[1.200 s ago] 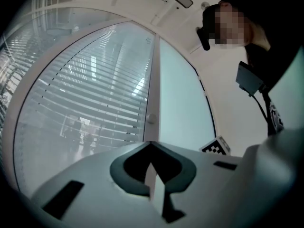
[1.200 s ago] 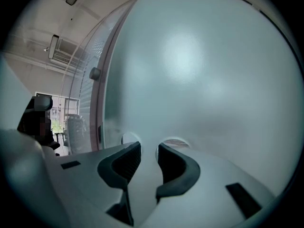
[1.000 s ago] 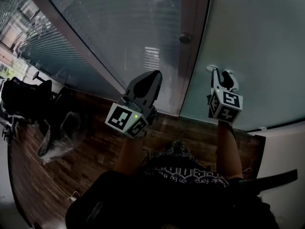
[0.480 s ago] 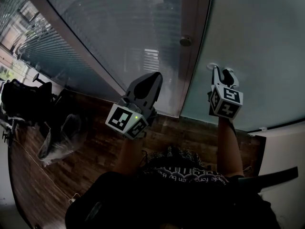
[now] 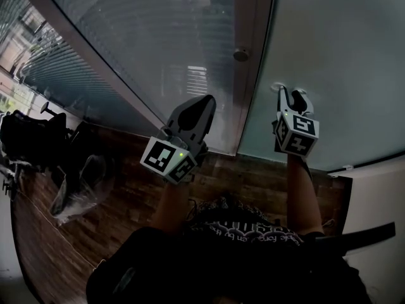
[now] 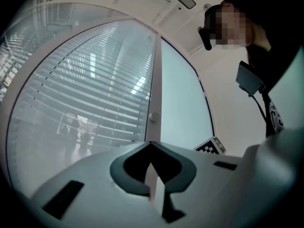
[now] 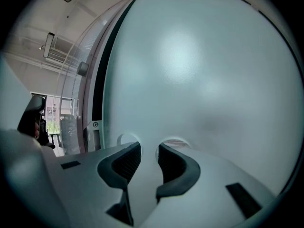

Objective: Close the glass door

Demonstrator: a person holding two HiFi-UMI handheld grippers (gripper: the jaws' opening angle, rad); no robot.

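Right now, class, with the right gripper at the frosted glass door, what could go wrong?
1. The right gripper, open with nothing between its jaws, meets the bare smooth frosted glass door; it could skid sideways.
2. The shut left gripper hangs near the pale door frame; the closing door edge might catch it.

The glass door (image 5: 329,56) is a tall frosted pane, pale blue-grey and evenly cloudy, so nothing shows through it. It stands upright on the right of the head view, its foot meeting the wooden floor (image 5: 253,170). A thin dark strip runs down its left edge (image 7: 98,89) beside the pale frame post (image 5: 256,18) (gap or seal, it cannot be told), and soft light patches lie on its surface
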